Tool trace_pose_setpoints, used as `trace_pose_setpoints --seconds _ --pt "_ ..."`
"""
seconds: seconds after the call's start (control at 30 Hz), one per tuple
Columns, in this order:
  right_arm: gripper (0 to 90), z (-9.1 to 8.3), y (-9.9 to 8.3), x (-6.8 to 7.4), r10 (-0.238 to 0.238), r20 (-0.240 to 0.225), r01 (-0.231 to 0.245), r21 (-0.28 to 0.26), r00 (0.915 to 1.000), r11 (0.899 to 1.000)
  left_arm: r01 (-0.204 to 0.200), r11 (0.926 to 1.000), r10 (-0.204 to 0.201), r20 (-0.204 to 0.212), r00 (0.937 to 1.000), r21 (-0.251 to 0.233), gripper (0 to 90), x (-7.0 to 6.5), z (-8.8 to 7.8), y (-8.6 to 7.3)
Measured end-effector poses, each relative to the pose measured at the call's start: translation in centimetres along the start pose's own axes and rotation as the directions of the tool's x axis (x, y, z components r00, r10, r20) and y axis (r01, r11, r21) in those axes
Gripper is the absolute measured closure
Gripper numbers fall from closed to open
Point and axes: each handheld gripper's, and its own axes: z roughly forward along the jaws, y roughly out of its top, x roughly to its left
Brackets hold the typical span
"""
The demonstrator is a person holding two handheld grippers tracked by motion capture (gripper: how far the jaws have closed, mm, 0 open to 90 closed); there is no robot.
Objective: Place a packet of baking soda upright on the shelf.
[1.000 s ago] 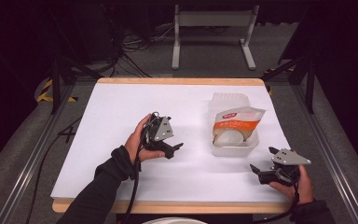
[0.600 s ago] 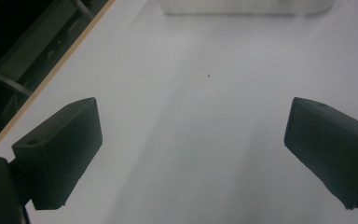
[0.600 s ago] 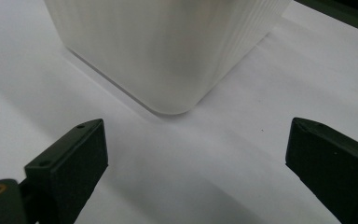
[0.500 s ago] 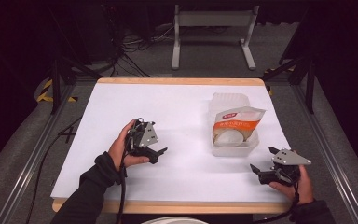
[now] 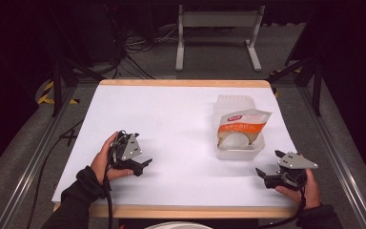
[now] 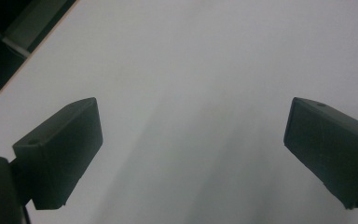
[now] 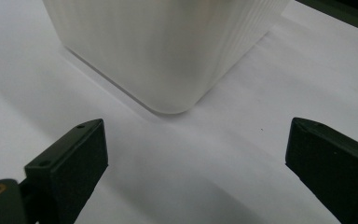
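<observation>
Left tongs [image 5: 143,164] withdrawn near-left; container [image 5: 238,126] just beyond right tongs [image 5: 269,164]

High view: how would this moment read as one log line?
left gripper: open, empty, over table | right gripper: open, empty, near container | pouch: in container

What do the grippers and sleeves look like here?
Both grippers, left and right, have black bodies, blocky black jaws and a grey three-cornered plate on top. A black cable trails from the left. The sleeves are dark.
</observation>
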Motion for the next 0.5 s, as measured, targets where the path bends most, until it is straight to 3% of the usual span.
trace_pose_setpoints --seconds 0.33,0.5 --pt "6.1 -0.1 0.0 0.0 0.001 0.005 -0.001 0.001 1.0 1.0 0.059 0.9982 -0.058 -0.038 0.9976 0.011 5.1 0.6 -2.2 -3.2" --pt "6.2 -0.1 0.0 -0.1 0.004 0.007 -0.004 0.0 1.0 1.0 0.103 0.9946 -0.102 -0.062 0.9929 0.016 5.3 0.9 -3.5 -5.2"
